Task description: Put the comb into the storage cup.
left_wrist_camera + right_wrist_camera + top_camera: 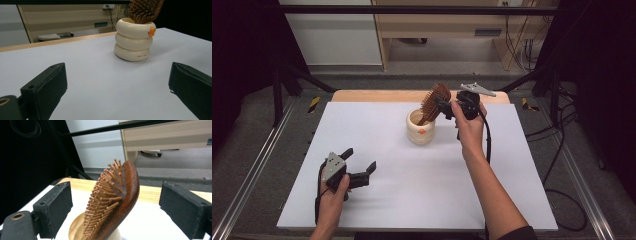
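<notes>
right gripper (117,205) jaws spread, straddling brown wooden bristle hairbrush (117,195) | brush leans handle-down in cream ringed ceramic cup (421,128) | left gripper (360,165) open, well apart

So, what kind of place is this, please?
Probably a lab bench for recording handling work: a white table inside a black frame, cables on the floor, and a hand-held gripper at each side. A brush stands in a cup.

- The hairbrush's (117,202) handle is hidden inside the cream holder (134,41).
- At twelve o'clock in the left gripper view, the brush head is cut off.
- The holder's small print is unreadable.
</notes>
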### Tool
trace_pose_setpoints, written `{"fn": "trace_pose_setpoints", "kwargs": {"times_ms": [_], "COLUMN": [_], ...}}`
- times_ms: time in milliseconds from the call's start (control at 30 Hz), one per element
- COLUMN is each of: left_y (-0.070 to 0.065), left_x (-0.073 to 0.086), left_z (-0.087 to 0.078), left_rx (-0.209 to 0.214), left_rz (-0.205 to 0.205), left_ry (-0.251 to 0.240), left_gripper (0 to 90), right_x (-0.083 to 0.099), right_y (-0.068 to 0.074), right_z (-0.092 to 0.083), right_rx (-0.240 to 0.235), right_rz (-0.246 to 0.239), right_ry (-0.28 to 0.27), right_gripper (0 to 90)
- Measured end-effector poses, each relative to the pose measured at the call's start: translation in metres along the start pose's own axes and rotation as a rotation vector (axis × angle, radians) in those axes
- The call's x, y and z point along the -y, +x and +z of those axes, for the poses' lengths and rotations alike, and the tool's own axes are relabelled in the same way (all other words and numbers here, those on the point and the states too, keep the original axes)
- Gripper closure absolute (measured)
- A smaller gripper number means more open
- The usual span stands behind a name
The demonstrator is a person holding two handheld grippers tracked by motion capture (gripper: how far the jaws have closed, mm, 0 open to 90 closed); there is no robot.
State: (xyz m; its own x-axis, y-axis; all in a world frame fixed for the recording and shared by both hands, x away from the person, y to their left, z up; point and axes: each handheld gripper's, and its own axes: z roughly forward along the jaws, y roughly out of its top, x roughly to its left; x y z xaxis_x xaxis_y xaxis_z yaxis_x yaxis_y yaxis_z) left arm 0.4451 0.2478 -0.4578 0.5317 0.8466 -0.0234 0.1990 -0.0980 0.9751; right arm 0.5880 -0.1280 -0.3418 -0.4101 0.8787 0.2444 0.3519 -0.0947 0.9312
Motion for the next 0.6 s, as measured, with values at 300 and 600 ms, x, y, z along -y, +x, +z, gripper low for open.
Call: {"fn": "trace_pose_setpoints", "kwargs": {"times_ms": [300, 600], "left_y": [0.0002, 0.0029], "left_x": [-0.0005, -0.0008], "left_z": [-0.0006, -0.0018], "left_rx": [-0.002, -0.015], "left_rz": [0.001, -0.009], "left_ry": [-0.007, -0.014], "left_gripper": [1.8, 1.5], "right_x": [-0.002, -0.0045], "right_y": [-0.0005, 0.0008], "right_z": [-0.0042, -0.0095], "right_rx": [0.026, 0.047], "right_rz": [-0.035, -0.054], "right_ry": [-0.013, -0.013], "right_gripper": [7.9, 6.7]}}
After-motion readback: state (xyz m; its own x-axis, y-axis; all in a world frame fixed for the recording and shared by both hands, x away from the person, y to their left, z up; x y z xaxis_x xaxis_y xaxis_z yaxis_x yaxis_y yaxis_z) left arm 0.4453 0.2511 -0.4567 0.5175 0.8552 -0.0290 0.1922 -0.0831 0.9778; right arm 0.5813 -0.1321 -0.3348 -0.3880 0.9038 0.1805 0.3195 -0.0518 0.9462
